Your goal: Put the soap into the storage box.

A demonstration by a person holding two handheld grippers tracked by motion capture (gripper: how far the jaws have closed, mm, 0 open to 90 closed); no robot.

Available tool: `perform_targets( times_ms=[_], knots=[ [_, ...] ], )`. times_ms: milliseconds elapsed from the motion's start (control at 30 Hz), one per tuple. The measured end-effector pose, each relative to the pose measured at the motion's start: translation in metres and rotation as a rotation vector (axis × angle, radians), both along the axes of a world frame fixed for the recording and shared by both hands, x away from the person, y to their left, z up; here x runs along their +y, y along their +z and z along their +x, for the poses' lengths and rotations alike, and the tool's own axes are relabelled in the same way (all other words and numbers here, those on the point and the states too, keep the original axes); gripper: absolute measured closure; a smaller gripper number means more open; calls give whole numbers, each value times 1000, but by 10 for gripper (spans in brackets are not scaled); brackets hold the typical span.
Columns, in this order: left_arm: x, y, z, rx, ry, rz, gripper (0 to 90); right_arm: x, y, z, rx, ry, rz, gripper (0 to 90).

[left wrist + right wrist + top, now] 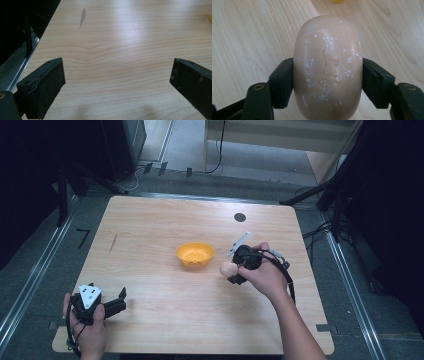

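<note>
A pale beige, egg-shaped object (327, 67) with white specks sits squeezed between the two black jaws of my right gripper (327, 80). In the high view the right gripper (234, 272) holds that egg-shaped object (228, 268) just above the table, a little right of an orange bowl (194, 254). The bowl looks hollow with nothing seen inside. My left gripper (120, 301) rests near the table's front left corner, jaws wide apart over bare wood. In the left gripper view the left gripper (117, 82) has nothing between its pads (47, 87).
The wooden table (150, 225) has a black round mark (240, 217) at its far right and a small grey streak (82, 17) at the left. Dark stands and cables line the floor around the table edges.
</note>
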State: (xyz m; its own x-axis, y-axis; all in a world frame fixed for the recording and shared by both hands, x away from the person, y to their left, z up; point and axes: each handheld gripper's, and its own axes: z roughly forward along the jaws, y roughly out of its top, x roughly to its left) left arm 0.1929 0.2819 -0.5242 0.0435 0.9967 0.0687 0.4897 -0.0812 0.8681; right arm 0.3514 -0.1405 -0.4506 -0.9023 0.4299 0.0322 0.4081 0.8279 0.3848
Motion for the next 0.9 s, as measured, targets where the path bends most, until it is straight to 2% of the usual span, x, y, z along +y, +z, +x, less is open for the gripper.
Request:
perform_targets(
  times_ms=[267, 433, 533, 700, 733, 900],
  knots=[
    [0, 0, 0, -3, 2, -2, 2, 8, 10, 6, -17, 42, 10, 337],
    [0, 0, 0, -2, 1, 0, 2, 14, 15, 11, -23, 48, 4, 337],
    [0, 0, 0, -2, 1, -2, 2, 19, 16, 14, -25, 72, 12, 337],
    [0, 0, 0, -4, 1, -3, 2, 25, 18, 16, -20, 77, 14, 337],
    [0, 0, 0, -4, 1, -4, 2, 28, 19, 18, -27, 96, 12, 337],
    [0, 0, 0, -4, -2, -6, 2, 32, 18, 21, -29, 123, 2, 337]
  ],
)
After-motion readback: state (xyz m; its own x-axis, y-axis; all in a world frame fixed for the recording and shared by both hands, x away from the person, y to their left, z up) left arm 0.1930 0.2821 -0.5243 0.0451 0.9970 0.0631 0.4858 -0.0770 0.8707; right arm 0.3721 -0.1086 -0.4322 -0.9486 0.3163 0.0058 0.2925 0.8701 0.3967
